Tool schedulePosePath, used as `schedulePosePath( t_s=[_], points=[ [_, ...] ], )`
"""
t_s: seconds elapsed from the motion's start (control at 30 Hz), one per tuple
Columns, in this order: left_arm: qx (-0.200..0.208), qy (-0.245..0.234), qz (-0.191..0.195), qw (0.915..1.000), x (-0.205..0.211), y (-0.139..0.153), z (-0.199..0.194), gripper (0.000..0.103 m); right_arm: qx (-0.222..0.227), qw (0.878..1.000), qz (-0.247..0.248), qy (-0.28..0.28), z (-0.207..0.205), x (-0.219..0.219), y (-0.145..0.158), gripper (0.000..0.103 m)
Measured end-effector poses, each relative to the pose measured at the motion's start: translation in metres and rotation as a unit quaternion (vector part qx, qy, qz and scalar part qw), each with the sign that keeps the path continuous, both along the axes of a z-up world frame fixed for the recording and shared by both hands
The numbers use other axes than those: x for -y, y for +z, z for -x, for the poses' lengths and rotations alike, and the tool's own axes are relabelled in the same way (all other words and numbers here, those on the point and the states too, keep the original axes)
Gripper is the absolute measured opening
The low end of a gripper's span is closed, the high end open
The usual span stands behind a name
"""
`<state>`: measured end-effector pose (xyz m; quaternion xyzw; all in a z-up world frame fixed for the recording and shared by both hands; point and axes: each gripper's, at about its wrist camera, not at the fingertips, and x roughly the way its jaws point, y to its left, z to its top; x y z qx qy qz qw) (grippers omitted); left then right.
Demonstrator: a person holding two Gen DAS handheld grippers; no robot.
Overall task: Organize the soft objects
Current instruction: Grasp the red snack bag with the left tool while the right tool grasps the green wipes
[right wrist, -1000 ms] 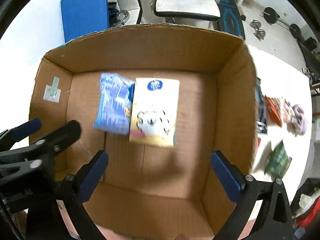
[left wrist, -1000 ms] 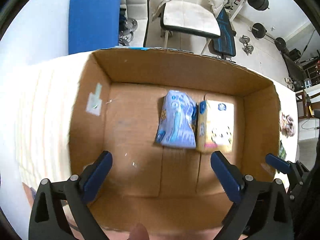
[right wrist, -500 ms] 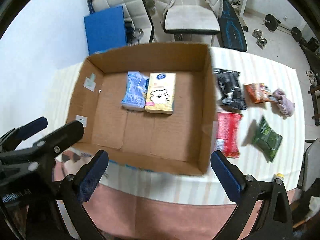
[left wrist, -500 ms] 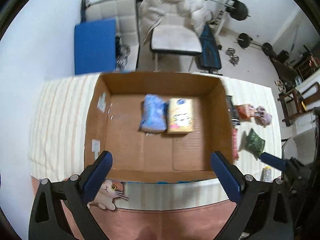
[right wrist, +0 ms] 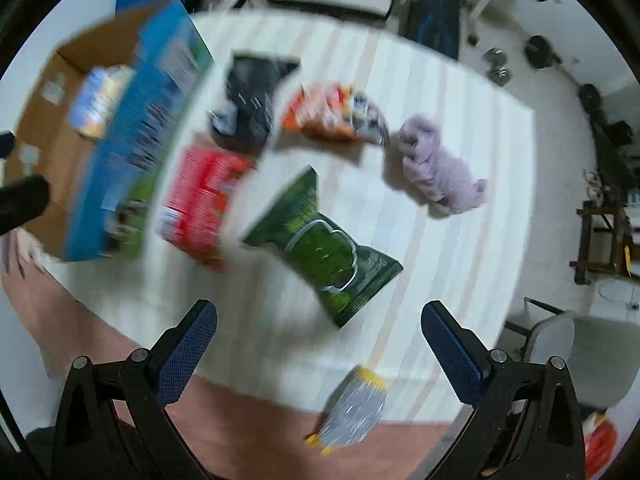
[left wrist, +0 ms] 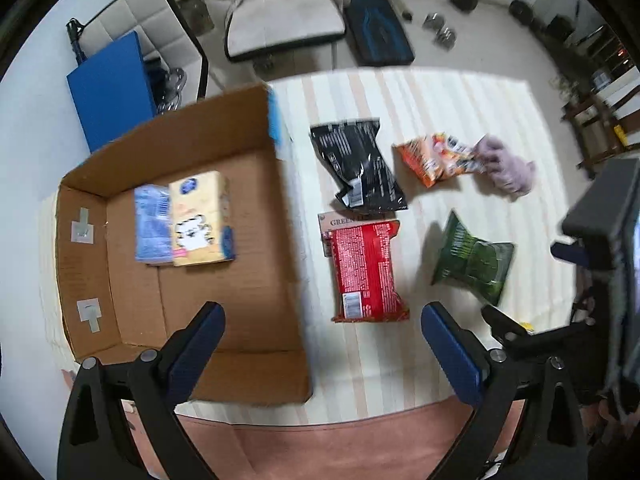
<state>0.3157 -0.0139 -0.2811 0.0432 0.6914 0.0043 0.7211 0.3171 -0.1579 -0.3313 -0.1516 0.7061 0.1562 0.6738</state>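
1. Hovering above the bench (left wrist: 440,92), both grippers were empty: the left gripper (left wrist: 320,344) and the right gripper (right wrist: 320,340) each had jaws spread wide, holding nothing.
2. The cardboard box (left wrist: 288,216) stood at the left of the bench and held two items side by side and touching: a blue pack (left wrist: 152,224) and a yellow tissue pack (left wrist: 200,220).
3. Outside the box lay the black pouch (left wrist: 360,164), red packet (left wrist: 366,268), orange packet (left wrist: 436,156), green packet (right wrist: 324,244), a lilac cloth (right wrist: 436,168) touching the orange packet, and a silver-and-yellow packet (right wrist: 352,408) at the bench's near edge.
4. Judged step in hand: approach to the next pick. The right-wrist view was heavily blurred, so fine detail there could not be confirmed.
5. Recommended practice: descend squarely, straddle the packet across its narrow width, and close gently on the body, not on a sealed edge, to avoid slipping or crushing.
6. Position relative to jaws: the green packet lay ahead of the right jaws, roughly centred between them, not touching. The red packet lay ahead of the left jaws, between them, likewise apart.
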Motion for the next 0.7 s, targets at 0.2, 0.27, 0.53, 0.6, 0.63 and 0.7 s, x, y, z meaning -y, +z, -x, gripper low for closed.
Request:
schedulePosePath(
  t_s=[0.2, 0.27, 0.53, 0.6, 0.63, 0.7],
  points=[
    [-0.031, -0.003, -0.029, 0.9991, 0.025, -0.033, -0.021, 0.101, -0.036, 0.997, -0.001, 0.064, -0.019, -0.001, -0.075, 0.089],
    [-0.039, 0.000, -0.033, 0.9987, 0.033, -0.040, -0.025, 0.101, -0.050, 0.997, 0.008, 0.061, -0.021, 0.005, -0.089, 0.068],
    [-0.076, 0.010, -0.035, 0.9964, 0.062, -0.080, -0.026, 0.101, -0.091, 0.991, -0.014, -0.098, -0.022, 0.103, -0.076, 0.046],
    [-0.092, 0.020, -0.041, 0.9947, 0.062, -0.097, -0.025, 0.101, -0.088, 0.987, -0.015, -0.133, -0.020, 0.126, -0.072, 0.044],
    [-0.098, 0.025, -0.045, 0.9938, 0.062, -0.105, -0.024, 0.101, -0.091, 0.984, -0.021, -0.151, -0.019, 0.137, -0.070, 0.043],
    [-0.109, 0.029, -0.068, 0.9913, 0.061, -0.120, -0.023, 0.101, -0.092, 0.980, -0.033, -0.171, -0.016, 0.151, -0.066, 0.043]
  ],
)
